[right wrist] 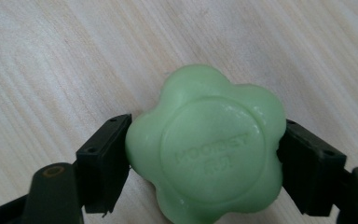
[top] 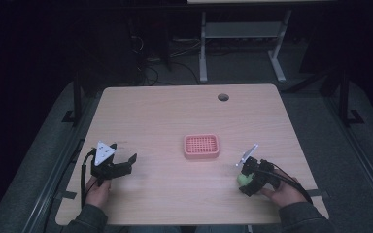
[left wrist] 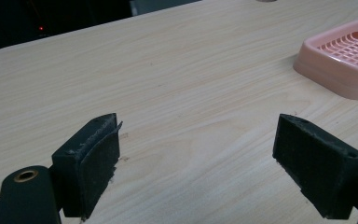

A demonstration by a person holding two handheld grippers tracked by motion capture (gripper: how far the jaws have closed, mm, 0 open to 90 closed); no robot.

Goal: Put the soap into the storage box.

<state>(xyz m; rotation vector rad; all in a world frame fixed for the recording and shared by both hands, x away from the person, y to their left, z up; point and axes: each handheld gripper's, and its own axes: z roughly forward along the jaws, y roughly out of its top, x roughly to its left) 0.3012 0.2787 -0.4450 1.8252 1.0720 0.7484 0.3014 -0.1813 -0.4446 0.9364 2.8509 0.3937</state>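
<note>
A pink slatted tray (top: 201, 146) sits near the middle of the wooden table (top: 175, 111), and its grid floor holds nothing. In the left gripper view the tray (left wrist: 340, 63) is cut off by the right edge, so its far side cannot be seen.

The green flower-shaped soap (right wrist: 207, 147) carries raised lettering on its round face, too soft to read. Its lower lobes run off the bottom of the right gripper view. From above, the soap (top: 244, 178) shows as a small pale-green patch, mostly covered by the right gripper (top: 247, 177) and the hand behind it.

The right gripper (right wrist: 205, 154) pinches the soap, one black jaw pressed against each side, close above the tabletop near the table's front right, well apart from the tray.

The left gripper (left wrist: 198, 158) has its jaws spread wide with bare wood between them. From above, the left gripper (top: 124, 162) rests near the table's front left.
</note>
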